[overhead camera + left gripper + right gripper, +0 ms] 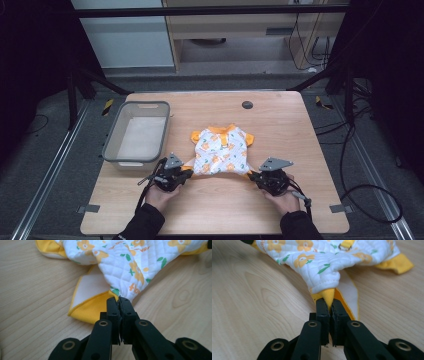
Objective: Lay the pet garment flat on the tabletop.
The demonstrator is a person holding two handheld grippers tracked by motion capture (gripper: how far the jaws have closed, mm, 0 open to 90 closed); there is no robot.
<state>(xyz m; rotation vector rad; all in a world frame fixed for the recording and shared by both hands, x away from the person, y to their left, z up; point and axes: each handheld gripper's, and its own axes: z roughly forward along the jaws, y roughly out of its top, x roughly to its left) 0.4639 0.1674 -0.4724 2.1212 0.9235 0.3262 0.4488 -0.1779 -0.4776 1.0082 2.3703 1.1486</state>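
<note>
Both tools clamped on the lower corners of the small garment, centre of frame on the bench.

Left tool (119, 305) pinches the lower-left orange hem of the white quilted baby garment with orange flower print (221, 150); right tool (329, 307) pinches the lower-right hem. Garment lies flat on the wooden bench (280, 125), grey plastic basket (112, 145) at left. Risk: both grips catch thin hem edges only, so a lift or uneven pull could slip a corner free or bunch the cloth.
</note>
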